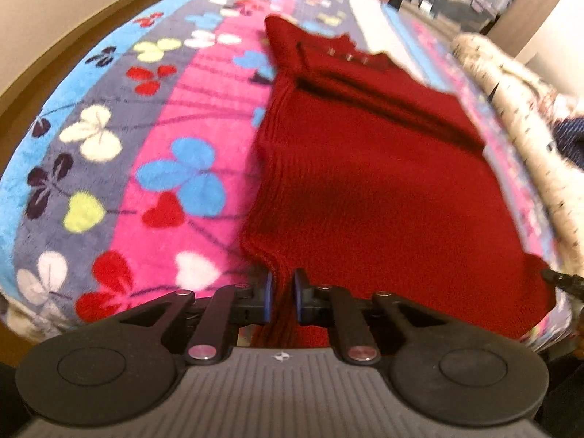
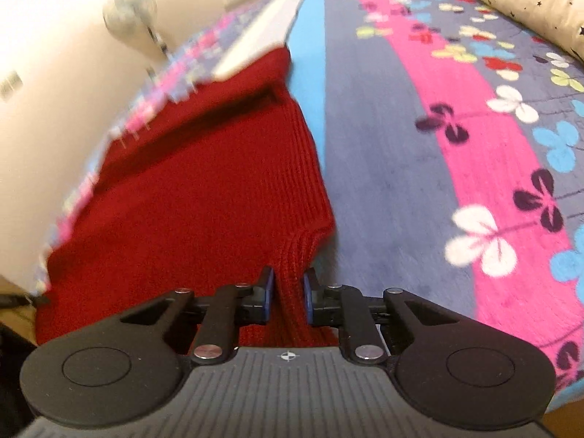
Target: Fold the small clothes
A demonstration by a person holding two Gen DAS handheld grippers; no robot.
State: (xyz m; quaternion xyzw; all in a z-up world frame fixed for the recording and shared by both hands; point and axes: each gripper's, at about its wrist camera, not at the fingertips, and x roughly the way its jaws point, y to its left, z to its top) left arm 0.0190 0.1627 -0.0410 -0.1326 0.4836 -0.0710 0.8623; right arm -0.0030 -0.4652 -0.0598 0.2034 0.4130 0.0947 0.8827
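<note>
Here, with the left gripper (image 1: pixel 281 294) and right gripper (image 2: pixel 288 294) each clamping a near corner of the red knit (image 1: pixel 365 189) lying on the blanket (image 1: pixel 153 168), carry both corners forward evenly, keeping the edge taut.

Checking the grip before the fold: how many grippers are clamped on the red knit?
2. The left gripper pinches the red knit at its near left corner; the right gripper pinches the near right corner.

A dark red knitted sweater (image 1: pixel 365 189) lies spread on the bed, sleeve folded across its far half, near corners pinched up.
</note>
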